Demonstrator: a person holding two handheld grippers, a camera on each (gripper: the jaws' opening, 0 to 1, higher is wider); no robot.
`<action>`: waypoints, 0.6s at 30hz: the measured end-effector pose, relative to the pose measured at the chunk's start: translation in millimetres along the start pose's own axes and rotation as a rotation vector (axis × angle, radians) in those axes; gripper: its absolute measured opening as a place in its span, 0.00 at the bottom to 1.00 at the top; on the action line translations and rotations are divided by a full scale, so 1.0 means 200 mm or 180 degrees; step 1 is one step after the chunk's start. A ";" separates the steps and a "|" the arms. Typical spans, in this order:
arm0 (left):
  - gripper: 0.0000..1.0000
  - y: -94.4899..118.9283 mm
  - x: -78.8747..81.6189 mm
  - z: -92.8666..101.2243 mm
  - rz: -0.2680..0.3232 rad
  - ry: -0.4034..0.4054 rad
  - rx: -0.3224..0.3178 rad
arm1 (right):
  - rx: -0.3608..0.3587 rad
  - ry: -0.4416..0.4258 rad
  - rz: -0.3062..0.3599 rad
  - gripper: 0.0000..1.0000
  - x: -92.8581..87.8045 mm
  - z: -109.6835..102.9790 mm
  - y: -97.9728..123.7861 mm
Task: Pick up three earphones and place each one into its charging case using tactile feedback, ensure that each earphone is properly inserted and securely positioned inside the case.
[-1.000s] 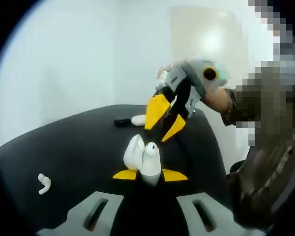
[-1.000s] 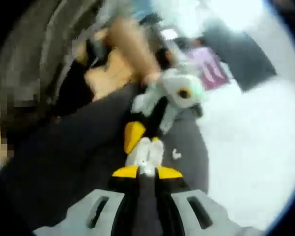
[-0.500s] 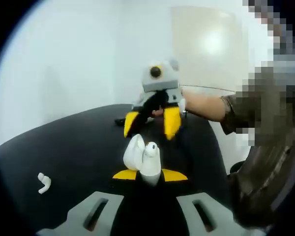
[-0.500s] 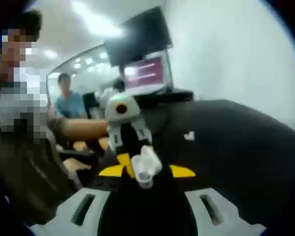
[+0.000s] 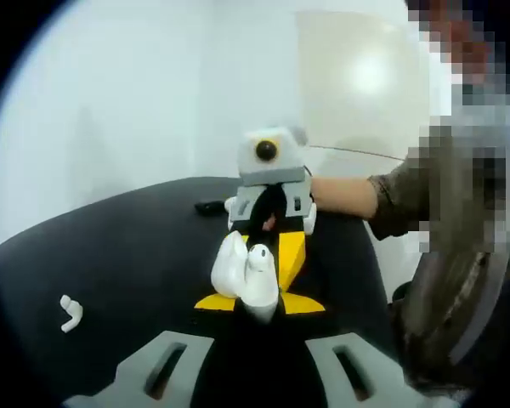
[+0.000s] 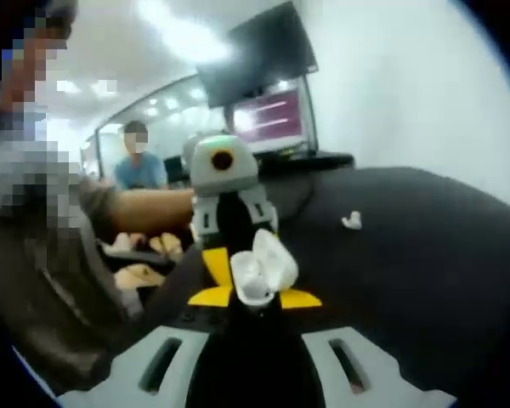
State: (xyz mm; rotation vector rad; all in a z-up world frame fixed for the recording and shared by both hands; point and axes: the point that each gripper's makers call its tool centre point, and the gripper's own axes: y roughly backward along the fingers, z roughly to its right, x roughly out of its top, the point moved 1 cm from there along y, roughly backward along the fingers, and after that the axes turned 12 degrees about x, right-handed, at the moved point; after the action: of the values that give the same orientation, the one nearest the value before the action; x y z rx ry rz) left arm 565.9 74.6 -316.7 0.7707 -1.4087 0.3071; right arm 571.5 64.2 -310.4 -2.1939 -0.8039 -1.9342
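Black table | left claw clamps open charging case | right claw facing it, grip unclear

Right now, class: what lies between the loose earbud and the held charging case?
In the left gripper view, only bare black table separates the loose earbud from the charging case.

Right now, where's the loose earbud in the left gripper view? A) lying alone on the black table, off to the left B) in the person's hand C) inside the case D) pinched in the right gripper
A: the earbud lies by itself on the black table, apart from the open charging case that the left gripper holds.
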 end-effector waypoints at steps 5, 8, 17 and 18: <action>0.20 -0.03 -0.01 -0.04 -0.0030 0.0015 0.0166 | -0.0024 -0.0410 0.0165 0.17 0.00 0.03 0.02; 0.18 0.01 0.00 -0.06 -0.0087 0.0142 0.0195 | -0.0081 -0.0345 0.0220 0.17 0.03 0.02 0.03; 0.21 0.29 0.07 -0.25 -0.0004 0.0627 0.0503 | -0.0030 -0.0354 0.0435 0.17 0.07 0.02 0.06; 0.20 0.33 0.08 -0.29 0.0009 0.0652 0.0617 | -0.0038 -0.0339 0.0435 0.17 0.07 0.02 0.06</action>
State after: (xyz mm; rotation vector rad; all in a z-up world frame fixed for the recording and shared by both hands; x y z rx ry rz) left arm 572.9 155.4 -280.5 0.8695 -1.1984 0.5161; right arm 582.1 59.6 -294.5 -2.3098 -0.6388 -1.7772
